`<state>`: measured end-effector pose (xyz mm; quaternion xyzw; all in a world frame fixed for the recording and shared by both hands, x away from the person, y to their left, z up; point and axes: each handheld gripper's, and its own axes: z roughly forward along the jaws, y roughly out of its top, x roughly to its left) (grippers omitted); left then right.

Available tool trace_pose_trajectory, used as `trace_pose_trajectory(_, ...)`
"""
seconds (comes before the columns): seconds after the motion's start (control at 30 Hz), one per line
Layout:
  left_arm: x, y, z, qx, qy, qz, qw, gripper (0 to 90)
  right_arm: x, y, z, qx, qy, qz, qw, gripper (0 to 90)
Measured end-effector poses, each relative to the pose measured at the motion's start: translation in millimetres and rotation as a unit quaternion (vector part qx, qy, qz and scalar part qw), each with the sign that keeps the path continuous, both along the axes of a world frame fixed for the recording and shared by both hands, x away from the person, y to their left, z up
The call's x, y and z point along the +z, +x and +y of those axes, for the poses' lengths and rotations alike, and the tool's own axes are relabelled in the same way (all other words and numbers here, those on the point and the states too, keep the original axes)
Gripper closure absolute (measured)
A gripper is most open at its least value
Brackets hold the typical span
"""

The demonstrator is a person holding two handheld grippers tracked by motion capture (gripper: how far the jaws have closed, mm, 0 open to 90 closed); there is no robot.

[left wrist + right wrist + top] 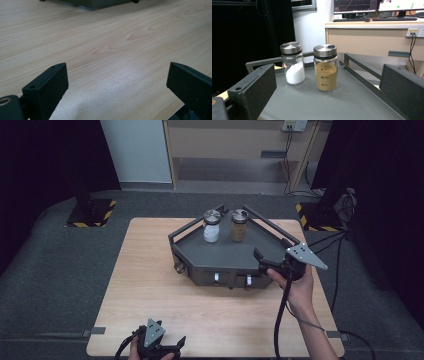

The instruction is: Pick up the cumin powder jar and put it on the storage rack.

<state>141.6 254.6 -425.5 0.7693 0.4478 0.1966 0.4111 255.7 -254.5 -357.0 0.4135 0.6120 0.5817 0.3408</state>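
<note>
Right hand-held gripper (pixel 264 262) wide open, empty | brown spice jar (pixel 326 67) just ahead, salt jar (pixel 292 62) beside it on tray (pixel 342 105) | left hand-held gripper (pixel 172 346) open, empty, over bench (pixel 150 285)

Left tool (pixel 172 345) low and near, jaws wide apart, right tool (pixel 267 262) extended forward, jaws spread

right tool (pixel 270 261): black jaws, grey triangular plate, black cable | arms unsleeved
</note>
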Motion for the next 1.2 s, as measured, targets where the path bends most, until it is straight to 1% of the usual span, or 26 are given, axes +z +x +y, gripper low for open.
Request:
trace_pose_trajectory(0.2, 0.2, -1.3, -0.4, 0.001, 0.002, -0.003, 1.0000, 2.9, -1.7, -21.1, -7.6, 0.003, -0.003, -0.007, 1.0000, 0.8)
trace_pose_trajectory(0.33, 0.3, -2.0, 0.4, 0.004, 0.002, -0.007, 1.0000, 2.9, -4.8, -36.1, -11.0, 0.007, -0.014, -0.013, 0.9998, 0.8)
trace_pose_trajectory(0.47, 0.1, -1.9, 1.3, 0.009, 0.002, -0.007, 0.9999, 2.9, -8.4, -50.2, -15.5, 0.009, -0.017, -0.016, 0.9997, 0.8)
trace_pose_trajectory(0.6, 0.5, -2.6, 2.8, 0.015, 0.002, -0.011, 0.9998, 2.9, -13.7, -65.4, -18.8, 0.008, -0.033, -0.019, 0.9992, 0.8)
trace_pose_trajectory(0.73, 0.7, -2.4, 2.9, 0.016, 0.004, -0.011, 0.9998, 2.9, -17.7, -78.8, -23.2, 0.008, -0.034, -0.019, 0.9992, 0.7)
trace_pose_trajectory(1.03, 0.2, -3.0, 2.3, 0.015, 0.003, -0.012, 0.9998, 2.9, -23.8, -100.9, -34.9, 0.006, -0.041, -0.011, 0.9991, 0.8)
trace_pose_trajectory(1.2, 0.3, -2.9, 1.9, 0.014, 0.004, -0.012, 0.9998, 2.9, -30.1, -114.4, -40.8, -0.001, -0.037, -0.009, 0.9993, 0.7)
